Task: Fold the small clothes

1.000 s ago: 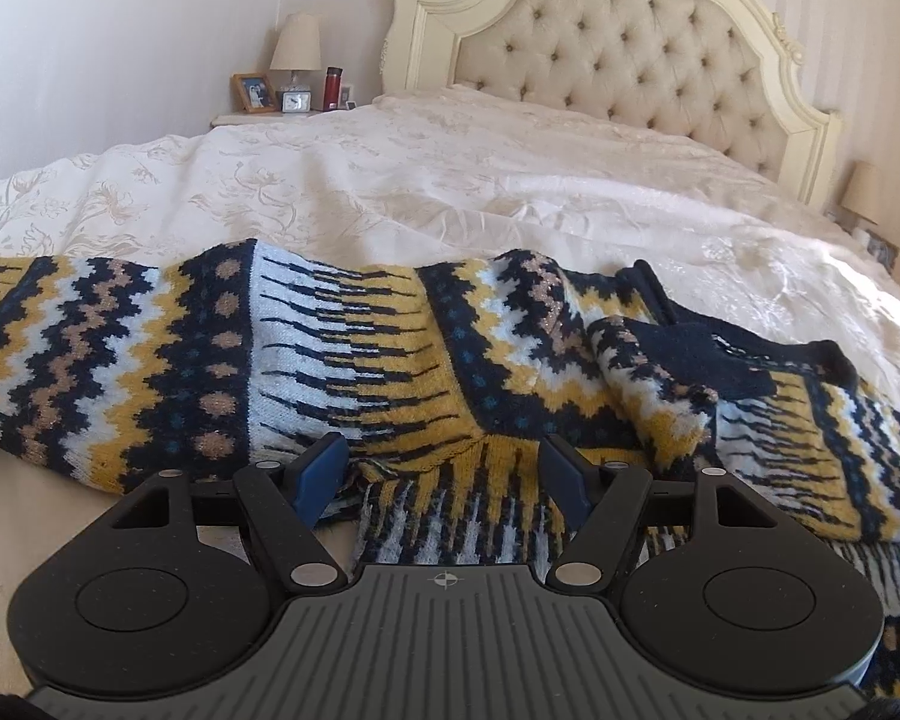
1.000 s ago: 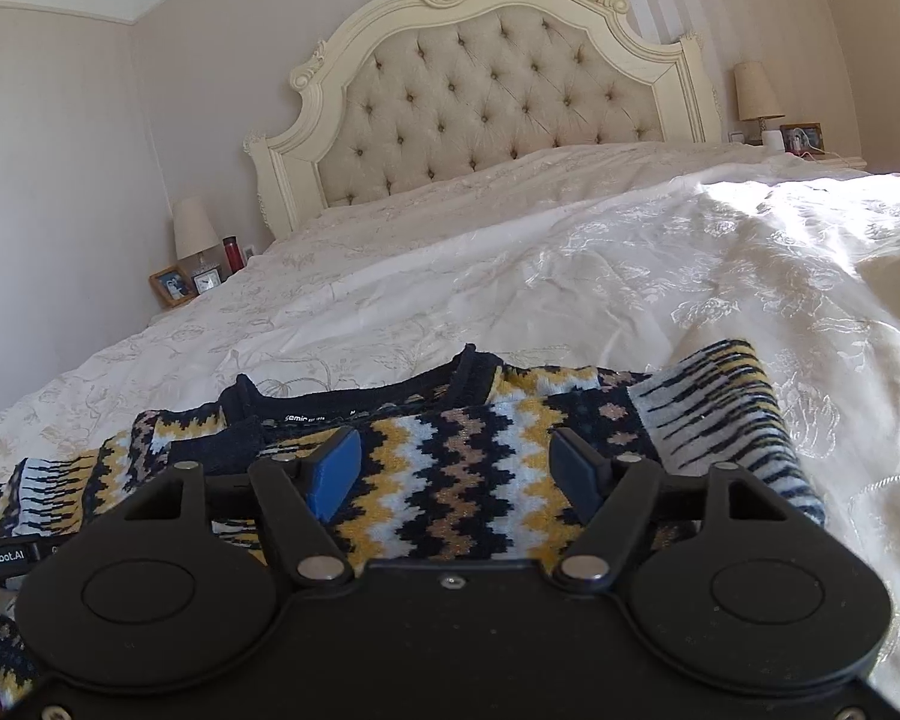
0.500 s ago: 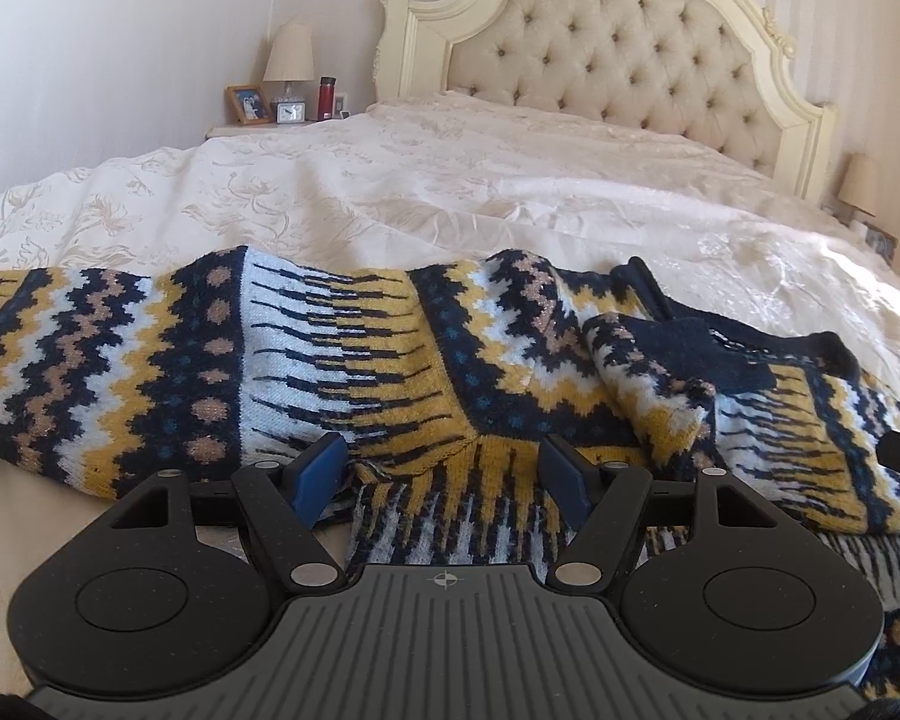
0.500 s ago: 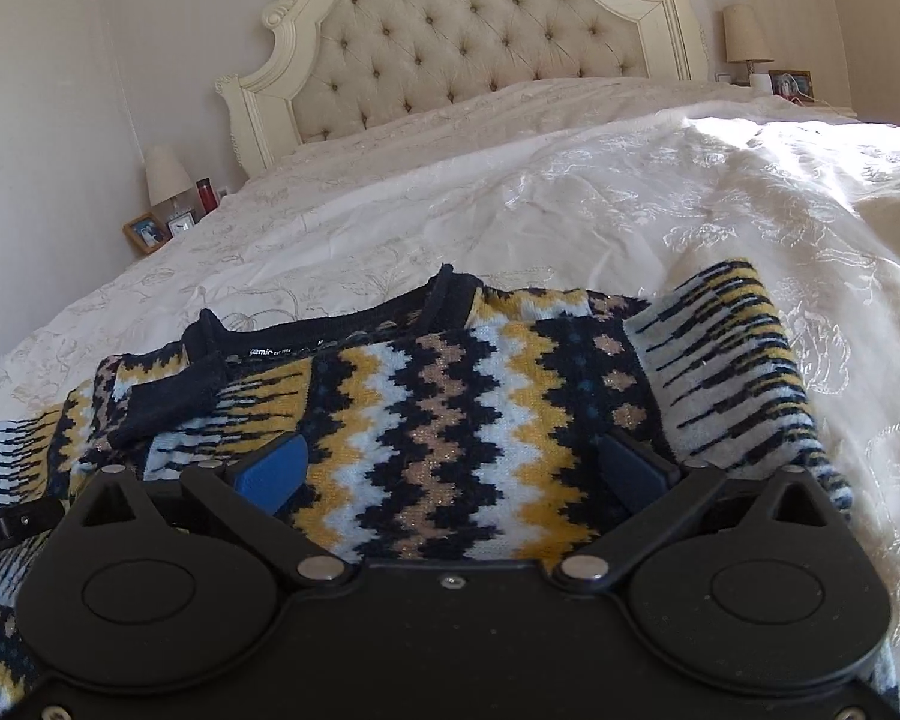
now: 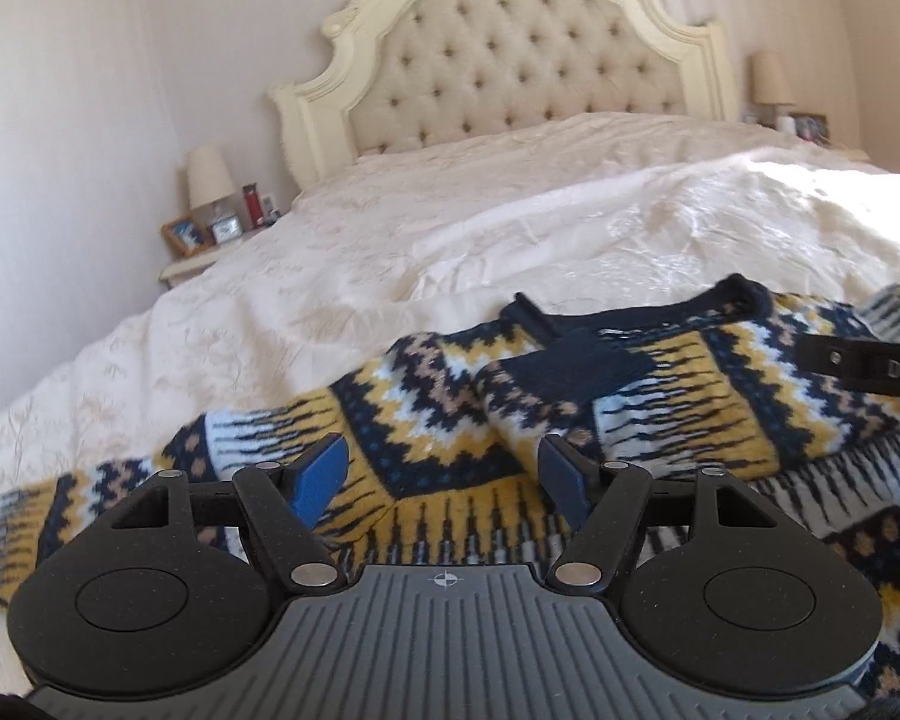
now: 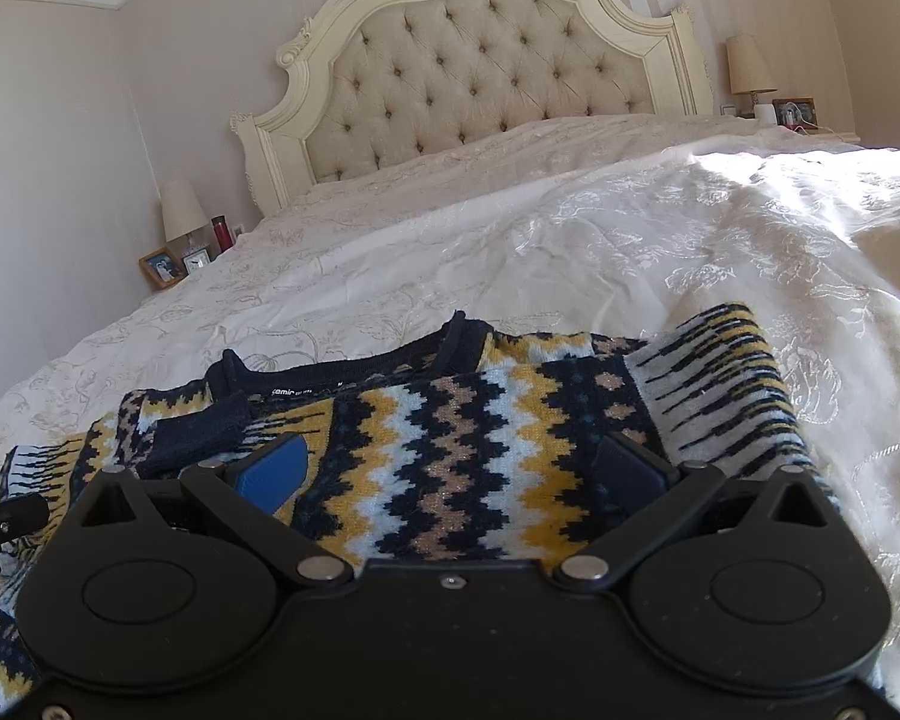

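Sweater [image 6: 450,456] lies crosswise, collar toward headboard [image 6: 474,72]; both claws [image 5: 441,480] [image 6: 450,474] released.

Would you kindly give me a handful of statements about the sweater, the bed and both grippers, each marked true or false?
1. The sweater lies on the bed's cream bedspread. True.
2. The right gripper is clamped shut on the sweater. False: its fingers stand wide apart over the folded sleeve.
3. The left gripper is open, with patterned knit showing between its blue fingers. True.
4. The sweater is plain red. False: it is a navy, yellow, white and tan zigzag knit.
5. A lamp stands beside the tufted headboard. True.
6. The navy collar is hidden under a pillow. False: it lies exposed, facing the headboard.
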`<state>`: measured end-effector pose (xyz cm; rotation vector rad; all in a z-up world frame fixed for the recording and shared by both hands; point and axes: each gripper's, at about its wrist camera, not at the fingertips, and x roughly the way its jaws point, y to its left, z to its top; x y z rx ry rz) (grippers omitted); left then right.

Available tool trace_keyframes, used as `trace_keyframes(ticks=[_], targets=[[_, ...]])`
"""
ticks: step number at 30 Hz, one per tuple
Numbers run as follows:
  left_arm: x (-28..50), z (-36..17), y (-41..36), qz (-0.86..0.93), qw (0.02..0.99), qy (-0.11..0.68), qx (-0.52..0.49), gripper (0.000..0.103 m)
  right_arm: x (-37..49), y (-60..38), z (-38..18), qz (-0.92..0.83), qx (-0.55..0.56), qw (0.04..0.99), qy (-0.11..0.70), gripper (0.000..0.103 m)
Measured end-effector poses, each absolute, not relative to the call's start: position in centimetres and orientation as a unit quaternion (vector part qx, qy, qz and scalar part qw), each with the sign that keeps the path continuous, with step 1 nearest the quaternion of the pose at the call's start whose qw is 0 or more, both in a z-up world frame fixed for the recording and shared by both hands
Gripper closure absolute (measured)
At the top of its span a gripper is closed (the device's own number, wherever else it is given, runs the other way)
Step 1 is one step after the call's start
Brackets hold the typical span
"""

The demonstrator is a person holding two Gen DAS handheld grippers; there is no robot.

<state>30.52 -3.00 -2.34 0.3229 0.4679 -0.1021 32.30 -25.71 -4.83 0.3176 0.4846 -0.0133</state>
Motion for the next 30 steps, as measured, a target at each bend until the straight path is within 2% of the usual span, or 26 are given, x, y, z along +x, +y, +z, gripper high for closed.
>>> trace_keyframes(ticks=[4,8,9,14,16,18,23,30], targets=[[31.3,-3.0,-6.3,-0.070,0.947,0.220,0.224,0.035,31.9,-26.4,-4.3,-0.014,0.174,0.959,0.221,0.001],[33.2,-4.2,-7.7,-0.087,0.937,0.244,0.234,0.037,31.4,-27.9,-3.8,-0.025,0.205,0.957,0.202,0.001],[33.7,-4.4,-8.0,-0.085,0.936,0.248,0.235,0.041,31.3,-28.3,-3.7,-0.030,0.213,0.957,0.195,0.001],[35.9,-5.4,-8.7,-0.073,0.931,0.265,0.239,0.050,30.0,-30.5,-2.7,-0.056,0.241,0.958,0.145,0.001],[36.6,-5.6,-8.7,-0.077,0.932,0.268,0.230,0.063,29.6,-31.5,-2.6,-0.068,0.260,0.954,0.130,0.001],[37.1,-5.6,-8.2,-0.086,0.937,0.273,0.201,0.094,29.3,-32.6,-2.7,-0.079,0.285,0.948,0.119,0.001],[36.9,-4.2,-4.7,-0.056,0.961,0.259,0.081,0.098,28.4,-35.4,-2.9,-0.118,0.328,0.932,0.096,0.001],[34.9,-2.3,-0.5,-0.027,0.973,0.230,0.014,0.098,28.4,-38.0,-3.9,-0.159,0.368,0.910,0.108,0.001]])
